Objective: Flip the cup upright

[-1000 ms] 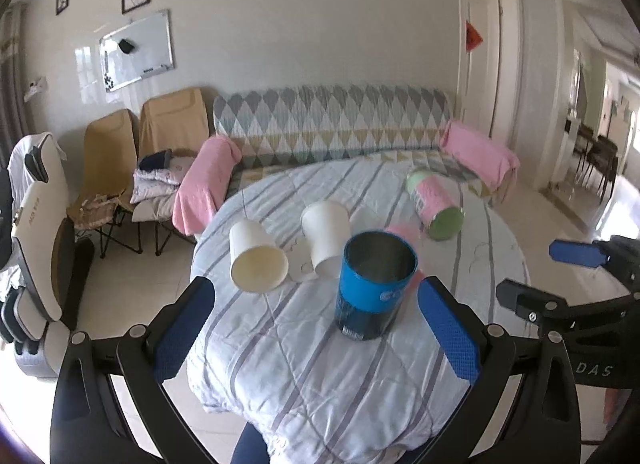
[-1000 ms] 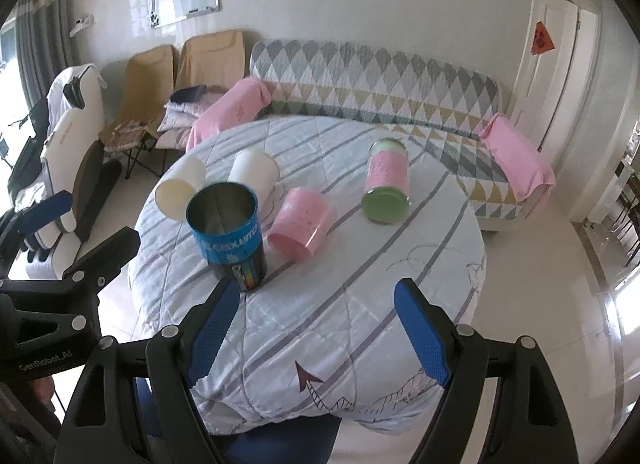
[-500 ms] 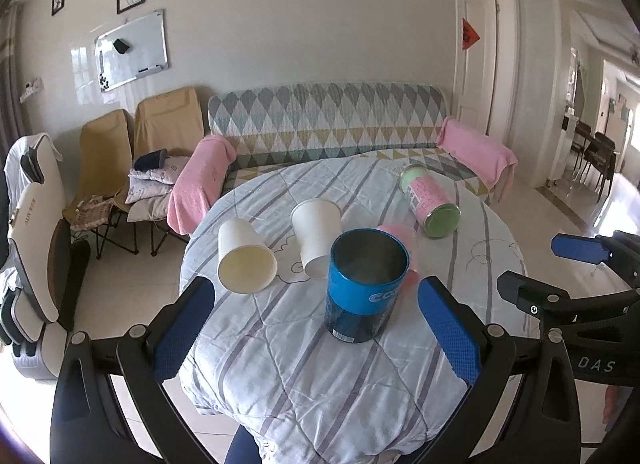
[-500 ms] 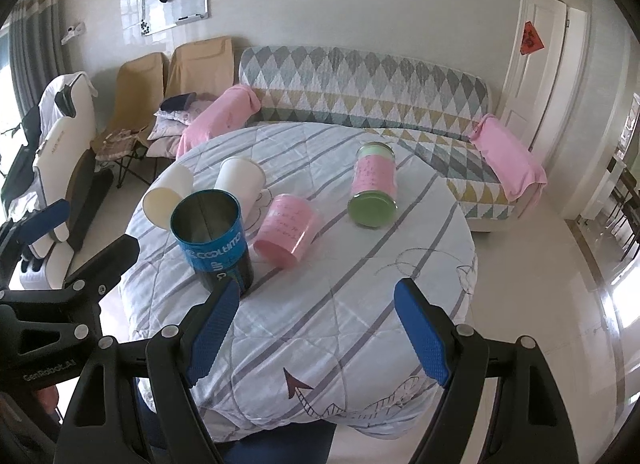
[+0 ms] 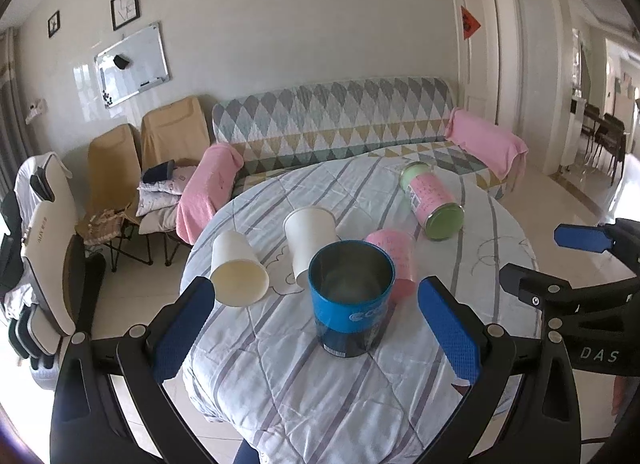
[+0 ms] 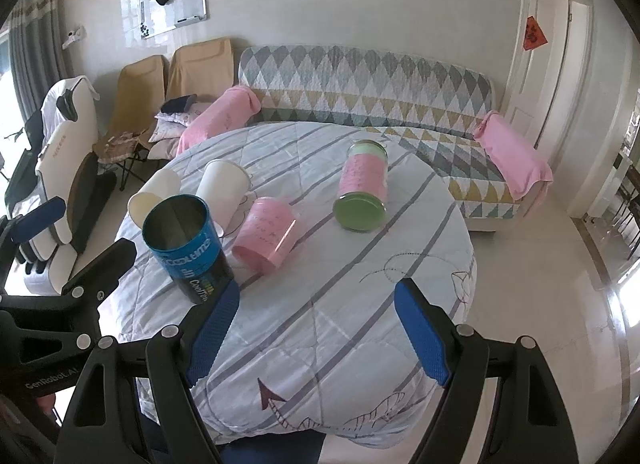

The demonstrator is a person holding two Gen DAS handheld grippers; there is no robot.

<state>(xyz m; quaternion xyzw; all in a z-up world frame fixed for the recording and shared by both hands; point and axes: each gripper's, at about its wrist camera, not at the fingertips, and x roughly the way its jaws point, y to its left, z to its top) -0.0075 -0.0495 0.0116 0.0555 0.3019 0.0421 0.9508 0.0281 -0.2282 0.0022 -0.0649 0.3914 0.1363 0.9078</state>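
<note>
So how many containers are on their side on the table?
3: a white cup at the left edge, a pink cup beside the upright blue can, a green-capped pink canister further back.

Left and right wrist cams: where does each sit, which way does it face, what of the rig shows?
Left wrist: on the left gripper, facing the sofa across the table; its open fingers frame the blue can, with the right gripper at the right edge.
Right wrist: on the right gripper, open, facing the same way; the left gripper shows at left.
Shared: blue can, pink cup, sofa.
</note>
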